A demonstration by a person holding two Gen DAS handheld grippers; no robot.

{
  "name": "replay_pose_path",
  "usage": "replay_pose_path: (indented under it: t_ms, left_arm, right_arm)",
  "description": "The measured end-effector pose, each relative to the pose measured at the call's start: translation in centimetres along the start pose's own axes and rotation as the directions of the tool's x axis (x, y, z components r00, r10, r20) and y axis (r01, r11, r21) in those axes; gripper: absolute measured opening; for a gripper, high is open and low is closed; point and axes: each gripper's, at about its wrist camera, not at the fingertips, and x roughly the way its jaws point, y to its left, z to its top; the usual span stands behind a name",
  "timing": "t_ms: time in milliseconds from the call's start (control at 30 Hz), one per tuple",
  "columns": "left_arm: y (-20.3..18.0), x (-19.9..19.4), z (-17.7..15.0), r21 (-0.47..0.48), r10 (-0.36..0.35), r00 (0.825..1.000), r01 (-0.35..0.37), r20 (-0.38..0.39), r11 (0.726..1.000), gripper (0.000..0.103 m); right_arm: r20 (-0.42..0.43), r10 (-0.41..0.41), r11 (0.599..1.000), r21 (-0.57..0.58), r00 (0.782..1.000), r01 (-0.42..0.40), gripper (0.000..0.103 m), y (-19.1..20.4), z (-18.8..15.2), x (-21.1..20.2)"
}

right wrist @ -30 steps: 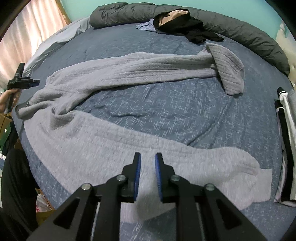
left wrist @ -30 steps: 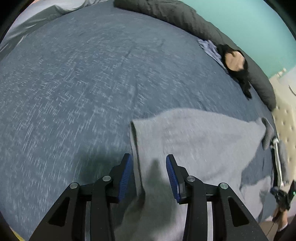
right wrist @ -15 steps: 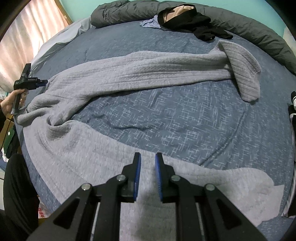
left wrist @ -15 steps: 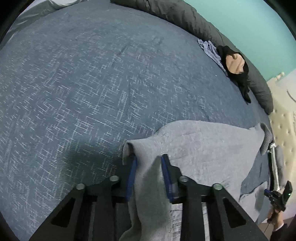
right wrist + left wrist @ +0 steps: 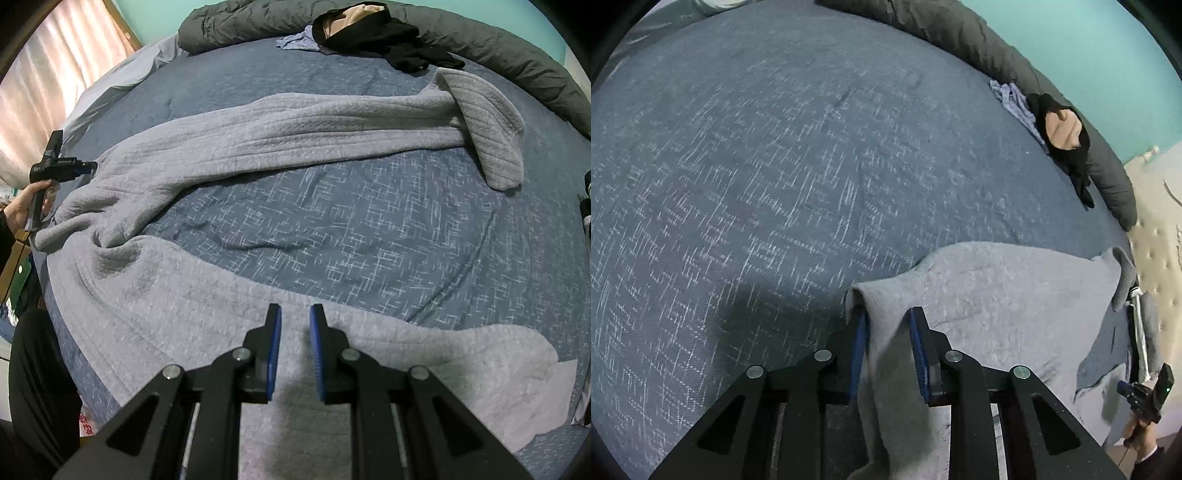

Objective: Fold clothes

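1. The grey knit sweater [image 5: 258,122] lies spread over a blue patterned bedspread [image 5: 388,236]. In the right wrist view its near hem runs out of frame at the bottom, under the gripper body, so the garment's full outline cannot be read.
2. In the left wrist view only part of the sweater [image 5: 1015,295] shows; the rest is cut off at the lower edge and behind the black gripper frame.
3. The left gripper [image 5: 886,325] has a fold of the sweater's edge between its blue pads [image 5: 858,343]. The cloth is bunched up and draped over the left pad, hanging down between the fingers. The fingers stand fairly close together and pinch that fold.
4. The right gripper [image 5: 295,321] hovers above or at the sweater's lower part with a narrow gap between its fingers. Whether cloth is caught in that gap cannot be told; the fabric seen through it looks flat.
5. A hand [image 5: 22,210] at the far left grips the handle of the other gripper, beside the sweater's bunched end. The sleeve behind it is mostly cropped.
6. One sweater sleeve stretches towards a dark grey duvet roll [image 5: 517,62], its ribbed cuff [image 5: 487,122] bent downwards.
7. A black garment [image 5: 388,40] and a small blue cloth [image 5: 295,40] lie by the roll; their shapes are hard to make out.
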Motion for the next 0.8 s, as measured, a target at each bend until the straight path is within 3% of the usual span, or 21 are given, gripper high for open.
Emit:
replay_pose_path:
  t_ms: [100, 133, 167, 267, 467, 800]
  left_arm:
    - [-0.9, -0.4, 0.2, 0.032, -0.01, 1.0, 0.009, 0.015, 0.999, 0.023]
    - [-1.3, -0.4, 0.3, 0.044, -0.014, 1.0, 0.014, 0.014, 0.999, 0.01]
    - [-1.8, -0.6, 0.4, 0.064, 0.001, 1.0, -0.003, 0.019, 0.998, 0.004]
    - [-2.5, -2.3, 1.2, 0.073, 0.061, 0.995, -0.067, 0.084, 0.995, 0.004]
    - [-4.8, -6.7, 4.8, 0.103, 0.096, 0.971, -0.121, 0.22, 0.987, 0.003]
    - [-6.6, -8.0, 13.2, 0.091, 0.182, 0.946, -0.213, 0.269, 0.973, 0.003]
  right_arm:
    - [-0.002, -0.002, 1.0, -0.001, 1.0, 0.002, 0.015, 0.1, 0.0, 0.1]
    - [-0.002, -0.002, 1.0, -0.002, 1.0, 0.002, 0.015, 0.1, 0.0, 0.2]
    - [-0.003, -0.003, 1.0, -0.002, 1.0, 0.003, 0.015, 0.1, 0.1, 0.2]
    - [-0.003, -0.003, 1.0, -0.002, 1.0, 0.003, 0.015, 0.2, 0.1, 0.3]
    - [0.004, -0.012, 1.0, -0.012, 1.0, 0.012, 0.015, -0.4, 0.3, 0.1]
    - [0.041, -0.085, 0.995, 0.053, 0.996, 0.083, 0.015, -4.7, 2.6, -0.7]
